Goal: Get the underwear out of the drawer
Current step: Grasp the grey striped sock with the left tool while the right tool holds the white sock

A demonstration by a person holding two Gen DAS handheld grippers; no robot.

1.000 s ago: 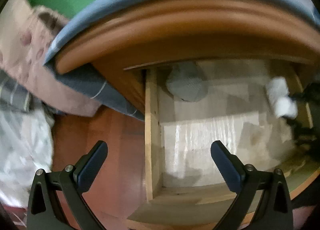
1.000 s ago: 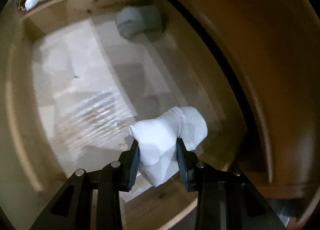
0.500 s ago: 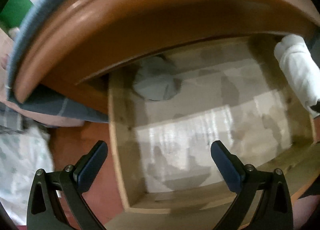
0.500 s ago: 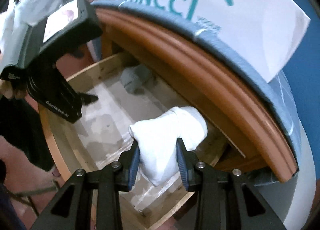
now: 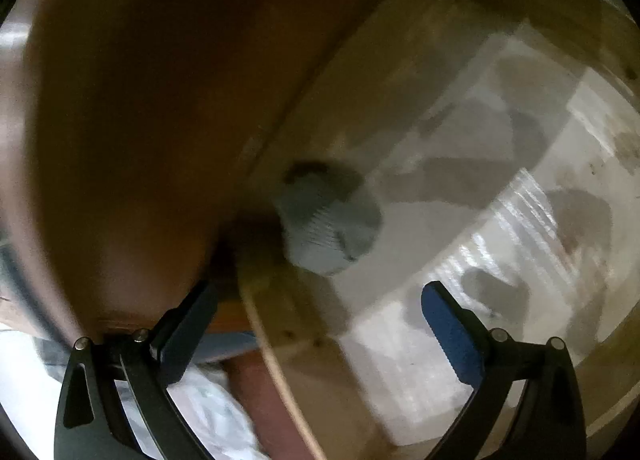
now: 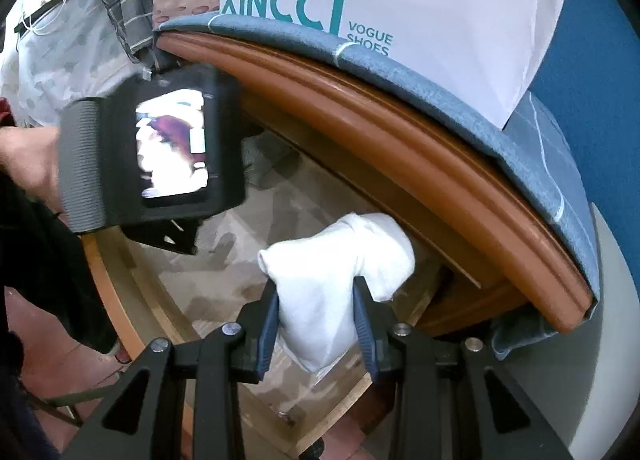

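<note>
My right gripper (image 6: 316, 320) is shut on rolled white underwear (image 6: 340, 260) and holds it above the open wooden drawer (image 6: 120, 300). My left gripper (image 5: 316, 324) is open and empty, low inside the drawer (image 5: 460, 188), with rolled grey underwear (image 5: 328, 224) lying just ahead of it in the back corner. The left gripper's body (image 6: 160, 152) shows in the right wrist view, hiding most of the grey roll (image 6: 260, 152).
The brown cabinet top (image 6: 400, 132) overhangs the drawer, covered by blue cloth (image 6: 520, 148) with a white shoe bag (image 6: 420, 0) on it. Bedding and patterned fabric (image 6: 80, 40) lie to the left. Red-brown floor (image 5: 264, 400) lies beside the drawer.
The left gripper has dropped into the drawer and closed in on the grey roll. The right gripper has lifted the white roll a little higher, out of the drawer.
</note>
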